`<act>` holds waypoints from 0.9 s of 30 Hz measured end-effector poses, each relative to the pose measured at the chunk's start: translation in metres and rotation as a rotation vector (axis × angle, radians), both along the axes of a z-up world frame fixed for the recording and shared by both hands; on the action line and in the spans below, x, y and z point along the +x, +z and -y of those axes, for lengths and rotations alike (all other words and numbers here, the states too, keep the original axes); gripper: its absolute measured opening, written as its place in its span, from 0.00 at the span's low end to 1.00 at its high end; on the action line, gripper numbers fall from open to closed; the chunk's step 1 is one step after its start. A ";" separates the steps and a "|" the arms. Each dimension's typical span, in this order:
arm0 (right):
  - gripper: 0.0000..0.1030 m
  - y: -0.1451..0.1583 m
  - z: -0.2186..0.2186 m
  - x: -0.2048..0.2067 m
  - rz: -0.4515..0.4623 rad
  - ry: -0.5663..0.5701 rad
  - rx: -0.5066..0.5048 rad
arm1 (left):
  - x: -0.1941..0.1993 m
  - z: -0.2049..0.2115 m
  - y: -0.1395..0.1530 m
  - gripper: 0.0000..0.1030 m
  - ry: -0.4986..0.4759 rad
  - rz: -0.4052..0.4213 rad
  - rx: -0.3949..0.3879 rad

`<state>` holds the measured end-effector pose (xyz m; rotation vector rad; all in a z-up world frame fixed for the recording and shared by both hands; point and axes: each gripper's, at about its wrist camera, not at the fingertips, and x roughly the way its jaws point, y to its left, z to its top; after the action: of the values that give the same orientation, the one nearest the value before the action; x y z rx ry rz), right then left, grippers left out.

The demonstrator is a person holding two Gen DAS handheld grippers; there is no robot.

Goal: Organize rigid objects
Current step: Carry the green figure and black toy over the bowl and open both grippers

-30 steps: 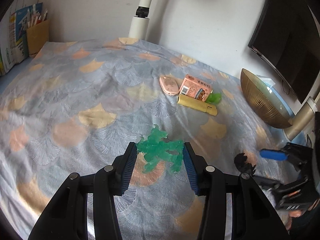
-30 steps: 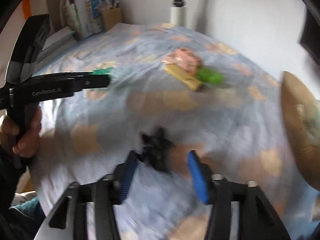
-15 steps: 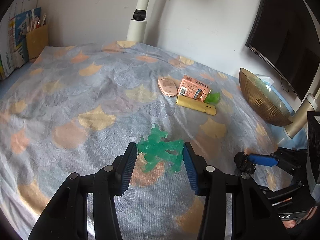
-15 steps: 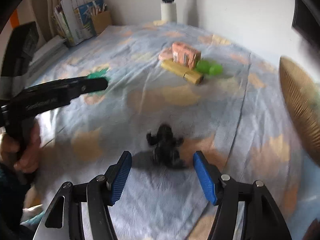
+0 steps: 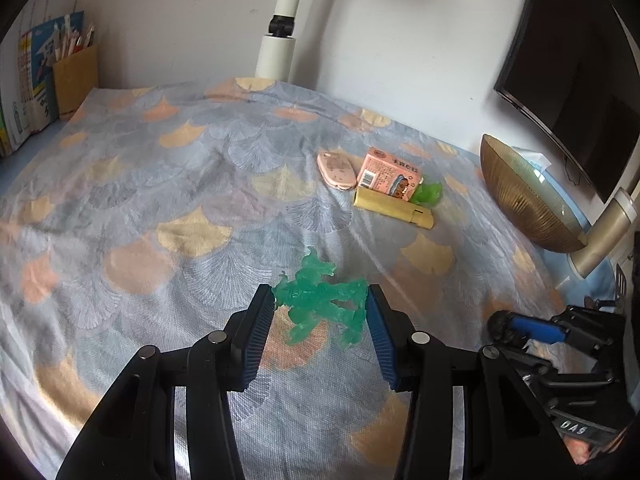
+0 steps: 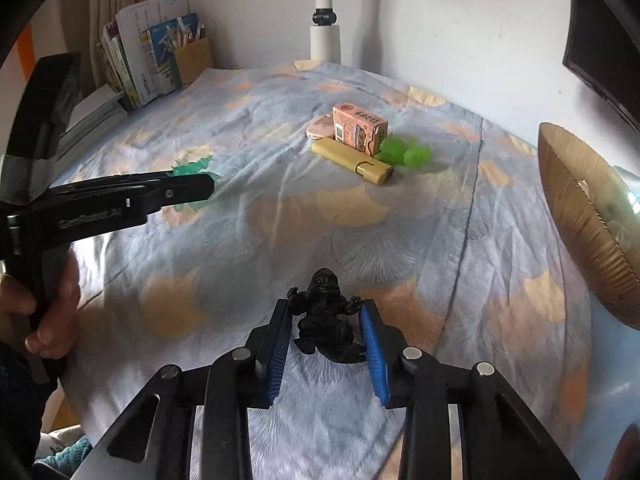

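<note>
A translucent green figure (image 5: 320, 304) lies on the patterned bedspread (image 5: 180, 184) with my left gripper (image 5: 318, 294) shut on it, both blue pads against its sides. In the right wrist view this left gripper (image 6: 192, 188) is side-on at the left, the green figure (image 6: 192, 168) just behind its tip. A small black figure (image 6: 324, 320) lies on the cloth between the pads of my right gripper (image 6: 326, 308). Its jaws are closing, and the figure's arms touch both pads. The left wrist view shows the right gripper (image 5: 520, 326) low at the right with the black figure (image 5: 500, 326) at its tip.
Grouped further back lie a pink box (image 5: 388, 176), a pink oval case (image 5: 336, 170), a yellow stick-shaped thing (image 5: 394, 210) and a light green toy (image 5: 430, 194). A gold ribbed bowl (image 5: 524, 200) stands at the right, under a dark monitor (image 5: 568, 80). Books and a pencil holder (image 5: 74, 80) are far left.
The right gripper's jaws have narrowed from wide apart to touching the black figure. The left gripper and the green figure have stayed put.
</note>
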<state>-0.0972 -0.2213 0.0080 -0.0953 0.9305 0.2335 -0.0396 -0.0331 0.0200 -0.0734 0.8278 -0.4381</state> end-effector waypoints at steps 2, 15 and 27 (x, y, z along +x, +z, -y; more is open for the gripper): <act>0.33 0.004 0.004 -0.006 0.008 -0.018 0.005 | -0.003 0.002 0.002 0.43 -0.004 0.001 0.012; 0.33 0.108 0.117 -0.024 0.182 -0.218 0.179 | -0.013 0.068 0.115 0.43 -0.197 0.140 -0.181; 0.33 0.141 0.218 -0.009 0.213 -0.487 0.114 | 0.022 0.237 0.120 0.43 -0.423 0.114 -0.095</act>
<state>-0.1066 -0.4393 0.1492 0.2078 0.7014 -0.1736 -0.0181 -0.2704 0.1399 0.0405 0.7089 -0.8725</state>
